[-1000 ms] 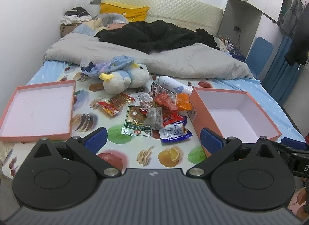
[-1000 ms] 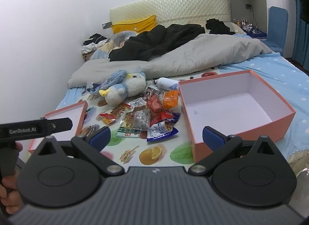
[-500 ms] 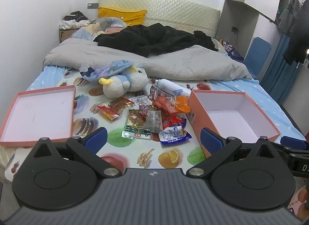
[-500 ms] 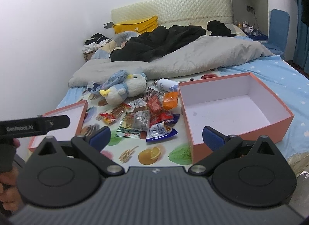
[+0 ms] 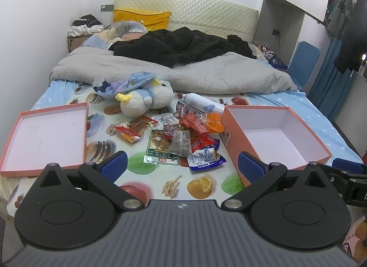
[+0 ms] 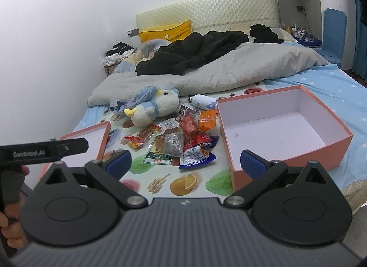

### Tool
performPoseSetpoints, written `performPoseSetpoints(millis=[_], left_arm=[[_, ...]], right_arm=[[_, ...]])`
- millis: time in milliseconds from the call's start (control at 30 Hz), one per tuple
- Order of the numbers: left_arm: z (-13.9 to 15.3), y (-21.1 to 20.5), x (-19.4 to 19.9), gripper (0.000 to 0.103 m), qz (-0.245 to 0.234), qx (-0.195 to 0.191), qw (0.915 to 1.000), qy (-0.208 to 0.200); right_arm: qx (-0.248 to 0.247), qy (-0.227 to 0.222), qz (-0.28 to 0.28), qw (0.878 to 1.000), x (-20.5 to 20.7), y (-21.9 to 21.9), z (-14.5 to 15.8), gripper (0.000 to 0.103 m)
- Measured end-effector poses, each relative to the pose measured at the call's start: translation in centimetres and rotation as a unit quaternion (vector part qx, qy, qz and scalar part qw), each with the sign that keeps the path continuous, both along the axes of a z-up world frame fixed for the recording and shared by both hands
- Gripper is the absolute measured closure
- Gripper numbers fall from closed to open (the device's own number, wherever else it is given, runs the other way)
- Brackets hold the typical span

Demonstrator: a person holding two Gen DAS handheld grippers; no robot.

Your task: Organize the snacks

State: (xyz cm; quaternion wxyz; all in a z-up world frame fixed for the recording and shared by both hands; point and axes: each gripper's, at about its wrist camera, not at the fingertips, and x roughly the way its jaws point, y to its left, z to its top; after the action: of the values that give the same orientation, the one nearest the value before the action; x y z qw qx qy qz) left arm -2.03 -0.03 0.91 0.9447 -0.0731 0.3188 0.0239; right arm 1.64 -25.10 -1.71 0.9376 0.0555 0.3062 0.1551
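Note:
A heap of snack packets (image 5: pixel 183 136) (image 6: pixel 181 138) lies in the middle of the bed's fruit-print sheet. To its right stands an empty salmon-pink box (image 5: pixel 275 138) (image 6: pixel 282 129); its shallow lid (image 5: pixel 45 134) (image 6: pixel 91 138) lies upturned to the left. My left gripper (image 5: pixel 182 163) hovers open near the foot of the bed, short of the heap, nothing between its fingers. My right gripper (image 6: pixel 185 163) is open too, with its right blue pad (image 6: pixel 252 163) in front of the box's near wall. The left tool's body shows at the left of the right wrist view.
A plush duck (image 5: pixel 146 99) (image 6: pixel 153 108) and a white bottle (image 5: pixel 201 103) (image 6: pixel 204 101) lie just behind the heap. A grey duvet (image 5: pixel 206 76) and black clothes (image 5: pixel 181 46) cover the far bed. A white wall runs along the left.
Both grippers have drawn slightly back and tilted, so the bed scene sits a little lower and farther in both views. Both stay open and nothing on the bed has moved.

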Motion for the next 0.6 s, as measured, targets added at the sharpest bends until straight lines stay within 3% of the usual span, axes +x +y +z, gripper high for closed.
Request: performPoseSetpoints(millis=[600], left_arm=[[-0.03,0.49,-0.4,0.0,0.009,0.004,0.9999,0.001]], right_arm=[[0.005,0.009,0.018,1.0,0.21,0.8,-0.18,0.0]])
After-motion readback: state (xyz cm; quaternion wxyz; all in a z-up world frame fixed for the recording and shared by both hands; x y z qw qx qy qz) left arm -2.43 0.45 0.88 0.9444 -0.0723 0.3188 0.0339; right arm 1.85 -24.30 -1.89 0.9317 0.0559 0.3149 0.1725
